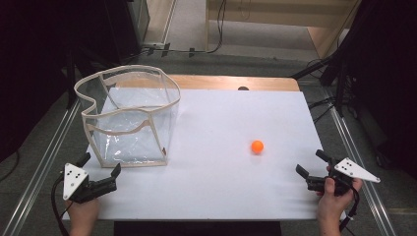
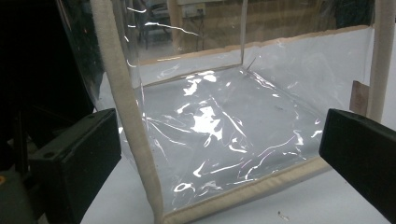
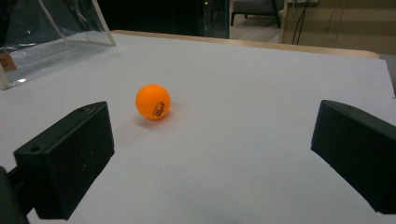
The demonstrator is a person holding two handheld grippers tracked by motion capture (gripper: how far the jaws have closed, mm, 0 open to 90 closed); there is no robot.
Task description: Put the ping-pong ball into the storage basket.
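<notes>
An orange ball [image 1: 256, 146] lies on the white table top [image 1: 221, 187], right of centre; in the right gripper view the ball [image 3: 153, 101] sits ahead and left of the jaws. A clear plastic bag with cream trim [image 1: 129, 115] stands open at the table's left; its near corner [image 2: 135, 140] is close in front of the left jaws. My left gripper [image 1: 101, 168] rests at the front left edge, open and empty. At the front right my right gripper [image 1: 311, 163] is open too, a short way behind the ball.
A wooden strip [image 1: 231, 82] runs along the table's far edge. Metal rails [image 1: 44, 157] flank both sides. Dark equipment and cables [image 1: 344, 73] stand at the back right.
</notes>
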